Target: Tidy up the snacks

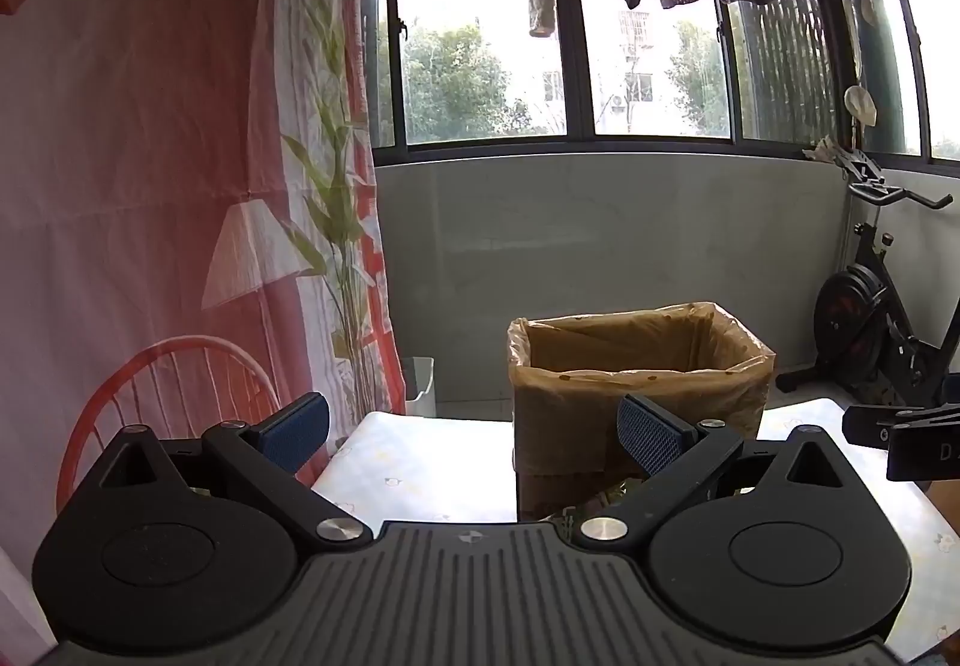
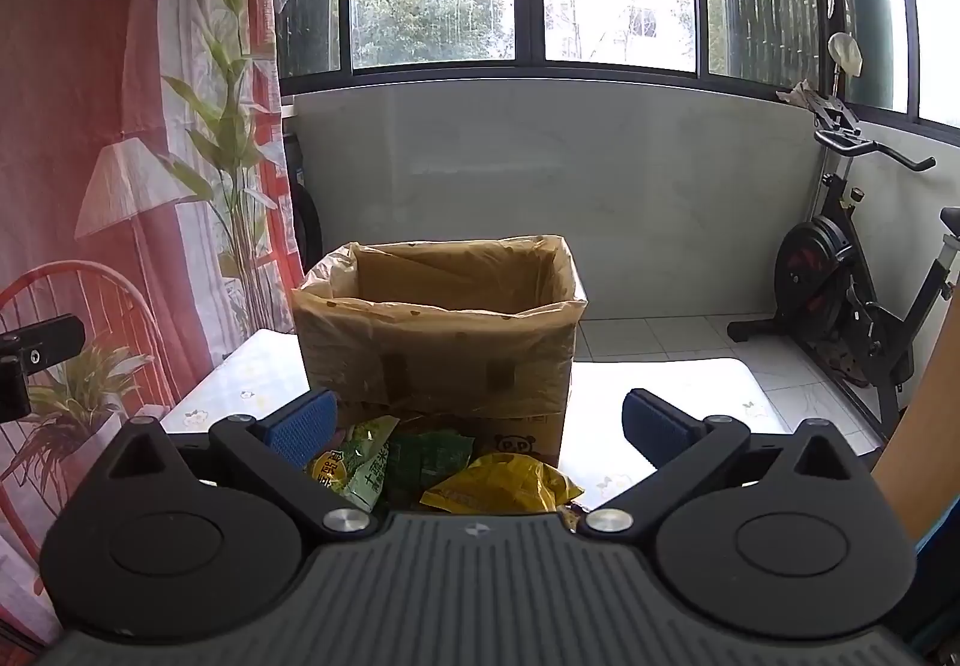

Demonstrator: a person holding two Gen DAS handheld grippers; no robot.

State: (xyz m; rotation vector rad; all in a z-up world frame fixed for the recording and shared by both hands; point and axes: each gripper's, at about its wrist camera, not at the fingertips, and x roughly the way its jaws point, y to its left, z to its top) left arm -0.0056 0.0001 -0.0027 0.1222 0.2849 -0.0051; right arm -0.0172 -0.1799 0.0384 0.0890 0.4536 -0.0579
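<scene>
Two grippers, left [image 1: 474, 435] & right [image 2: 480, 426], both spread wide w/ nothing between the pads. We hover short of the lined cardboard box [image 2: 438, 342]; snack packets [image 2: 444, 471] lie heaped against its front, probably awaiting pickup.

A table [image 2: 690, 384] covered with a pale cloth printed with small flowers carries a cardboard box [image 2: 441, 360] lined with a clear plastic bag. Just in front of the box lie snack packets: two green [image 2: 384, 456], one yellow [image 2: 504, 486].
</scene>
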